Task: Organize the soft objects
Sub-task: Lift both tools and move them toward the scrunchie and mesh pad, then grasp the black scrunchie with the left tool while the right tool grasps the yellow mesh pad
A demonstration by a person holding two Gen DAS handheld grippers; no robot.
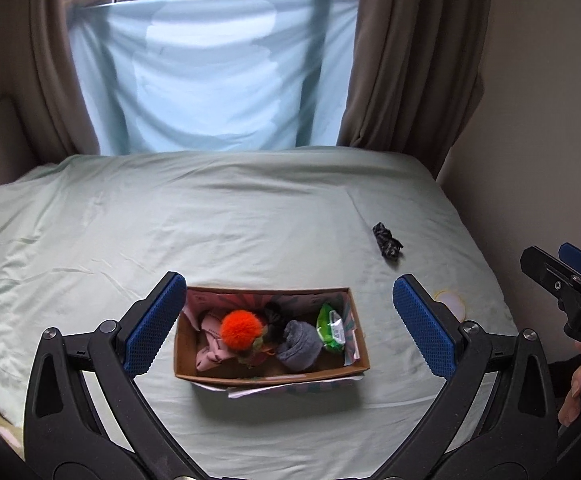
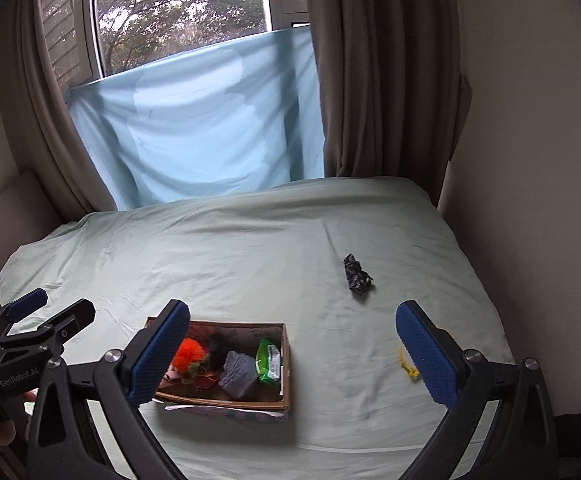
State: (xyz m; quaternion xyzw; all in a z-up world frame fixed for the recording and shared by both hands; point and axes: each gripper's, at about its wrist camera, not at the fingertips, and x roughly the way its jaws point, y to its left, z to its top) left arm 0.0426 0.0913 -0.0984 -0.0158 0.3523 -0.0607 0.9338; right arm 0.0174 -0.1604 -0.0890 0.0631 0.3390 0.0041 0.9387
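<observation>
**Desk:** What does the picture show, and where is the risk?

**Caption writer:** Two hand-held grippers hover over a pale green bed sheet (image 1: 250, 216). The left hand-held gripper (image 1: 286, 324) is spread wide and carries nothing; it frames the open brown cardboard box (image 1: 266, 374) near the front of the bed. The right hand-held gripper (image 2: 292, 354) is likewise released and empty. A crumpled black-and-white patterned cloth scrunchie (image 2: 356, 278) lies loose on the sheet, well apart from the box, toward the far right. A small yellow-edged round item (image 2: 407, 366) sits just beside the right gripper's outer finger; what it is cannot be told.

**Desk:** What could go wrong?

**Caption writer:** By judgement, the sheet is the trouble. It is wrinkled and soft, so jaws closing on the flat scrunchie could pinch bedding with it and drag the fabric. The box looks crowded too; a careless drop could land on the orange pompom (image 1: 241, 329) and roll back out, or nudge the light box across the mattress.

**Desk:** And the count?

**Caption writer:** One box. Inside it: one fluffy orange pompom, one rolled grey knitted cloth (image 1: 301, 346), one green plastic packet (image 1: 332, 327), one pink fabric piece (image 1: 210, 350), one dark fuzzy item (image 1: 276, 316), plus a reddish bit under the pompom too hidden to name. Outside: one scrunchie, one yellow-edged item. Two grippers.
</observation>
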